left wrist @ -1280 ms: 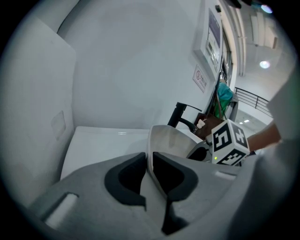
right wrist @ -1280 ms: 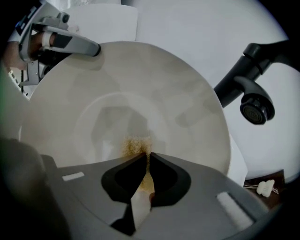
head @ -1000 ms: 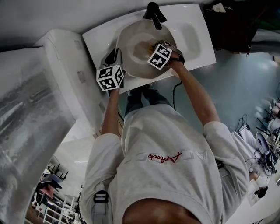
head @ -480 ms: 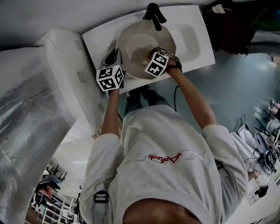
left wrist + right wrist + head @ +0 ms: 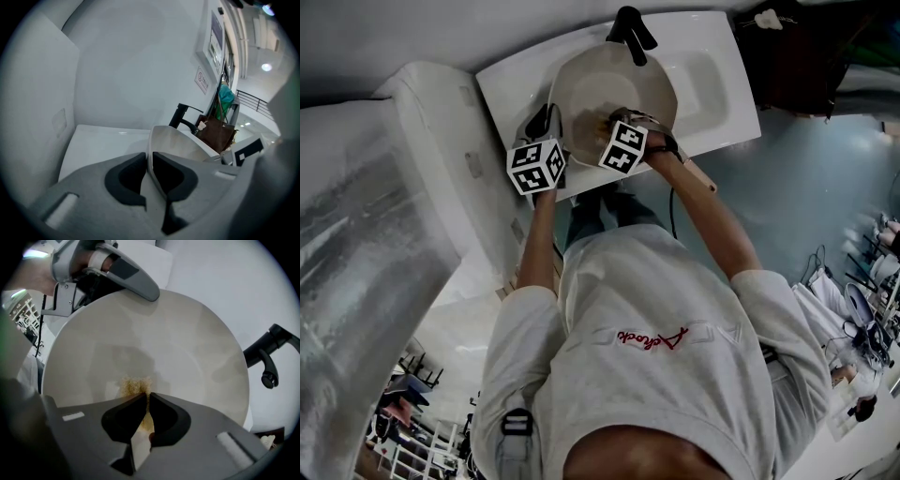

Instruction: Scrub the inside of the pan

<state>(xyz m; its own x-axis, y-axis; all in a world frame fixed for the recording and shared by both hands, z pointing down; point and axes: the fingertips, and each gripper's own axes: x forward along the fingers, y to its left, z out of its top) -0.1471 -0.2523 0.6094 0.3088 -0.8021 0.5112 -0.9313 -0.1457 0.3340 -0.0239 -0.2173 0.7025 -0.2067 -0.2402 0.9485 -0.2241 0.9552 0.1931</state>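
Observation:
A pale round pan (image 5: 619, 84) stands tilted in the white sink (image 5: 712, 84), just below the black tap (image 5: 630, 28). My left gripper (image 5: 546, 129) is shut on the pan's left rim (image 5: 149, 154), which runs thin and upright between its dark pads. My right gripper (image 5: 605, 124) reaches into the pan and is shut on a yellowish-brown scrubber (image 5: 134, 384). The scrubber presses on the pan's inner bottom (image 5: 159, 343), left of its middle. In the right gripper view the left gripper (image 5: 125, 273) shows at the pan's far rim.
A white counter (image 5: 103, 145) runs left of the sink beside a grey wall (image 5: 122, 61). The black tap (image 5: 267, 357) rises at the pan's right edge. A brown bag (image 5: 216, 133) hangs beyond the sink. The blue-grey floor (image 5: 825, 178) lies to the right.
My right gripper has slid the scrubber across the pan's inside, leftward and toward the near rim. The left gripper and the pan have held still.

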